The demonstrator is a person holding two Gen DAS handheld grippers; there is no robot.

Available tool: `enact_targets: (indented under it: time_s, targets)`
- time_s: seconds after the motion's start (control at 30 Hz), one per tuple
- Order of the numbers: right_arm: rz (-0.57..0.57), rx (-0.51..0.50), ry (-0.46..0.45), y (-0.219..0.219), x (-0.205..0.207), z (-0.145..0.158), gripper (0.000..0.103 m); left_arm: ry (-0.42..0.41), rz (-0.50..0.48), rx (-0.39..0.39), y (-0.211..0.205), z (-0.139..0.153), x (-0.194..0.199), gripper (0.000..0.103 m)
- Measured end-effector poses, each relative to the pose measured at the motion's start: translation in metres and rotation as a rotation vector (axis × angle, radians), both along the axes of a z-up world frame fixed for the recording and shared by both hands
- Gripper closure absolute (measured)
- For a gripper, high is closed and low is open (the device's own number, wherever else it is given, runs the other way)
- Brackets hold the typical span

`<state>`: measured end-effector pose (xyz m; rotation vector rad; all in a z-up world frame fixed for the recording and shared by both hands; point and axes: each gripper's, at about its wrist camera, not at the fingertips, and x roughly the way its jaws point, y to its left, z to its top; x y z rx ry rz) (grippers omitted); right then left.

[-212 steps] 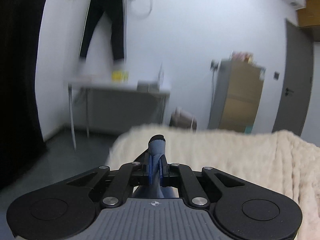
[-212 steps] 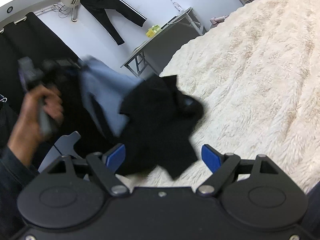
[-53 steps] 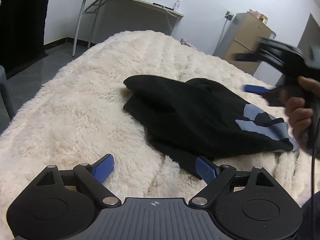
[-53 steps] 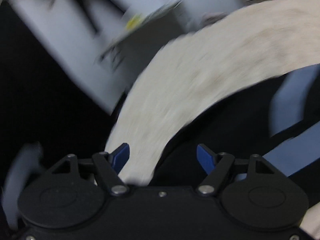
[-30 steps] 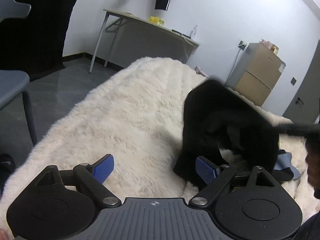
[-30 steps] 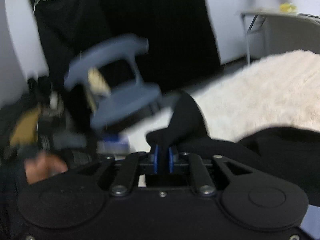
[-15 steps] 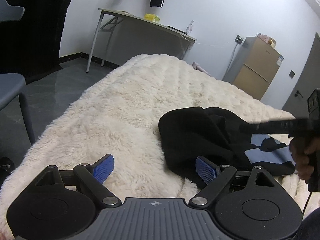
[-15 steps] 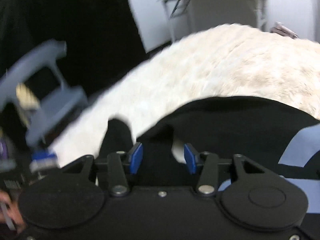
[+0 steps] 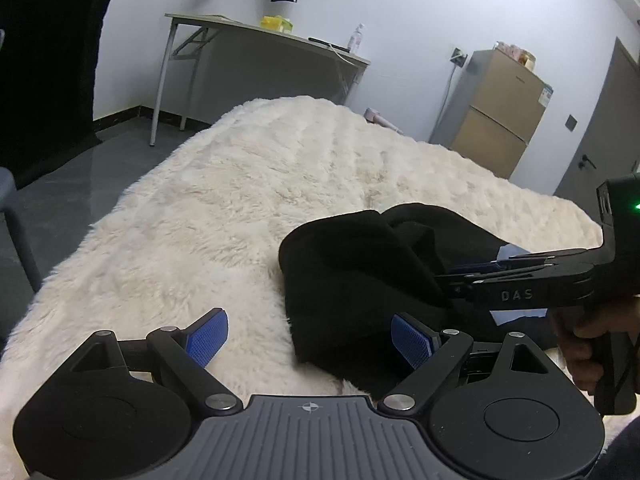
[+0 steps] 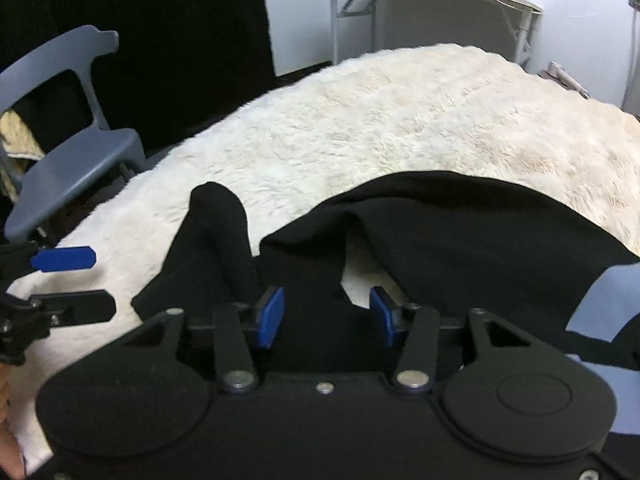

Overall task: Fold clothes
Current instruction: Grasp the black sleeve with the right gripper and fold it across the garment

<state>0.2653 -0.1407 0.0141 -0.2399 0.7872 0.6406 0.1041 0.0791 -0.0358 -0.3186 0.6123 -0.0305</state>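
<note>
A black garment (image 9: 360, 256) with pale blue panels lies crumpled on the cream fleece (image 9: 248, 200), toward its near right side. The left gripper (image 9: 308, 336) hangs wide and empty, its right pad just at the cloth's edge. The right gripper (image 10: 326, 314) stands part-way apart — black cloth lies between its pads, which do not press it. A hand (image 9: 592, 344) holds that tool across the left view, hiding part of the garment. A desk (image 9: 260, 36) and cabinet (image 9: 496, 120) stand beyond; only the right view shows the grey chair (image 10: 76, 148) — beside the fleece.
</note>
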Motion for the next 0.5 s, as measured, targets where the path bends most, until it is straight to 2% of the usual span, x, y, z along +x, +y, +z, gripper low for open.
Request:
enact_targets:
  time_s: [0.1, 0.37, 0.5]
  targets:
    - [-0.013, -0.022, -0.012, 0.0, 0.001, -0.002, 0.051, 0.008, -0.01, 0.011, -0.002, -0.003, 0.004, 0.017]
    - [0.003, -0.035, -0.075, 0.005, -0.003, 0.001, 0.046, 0.011, -0.016, 0.019, 0.003, -0.001, 0.008, 0.017]
    - [0.073, -0.035, -0.119, 0.011, -0.014, 0.001, 0.035, 0.007, 0.002, 0.032, 0.01, 0.004, 0.011, 0.017]
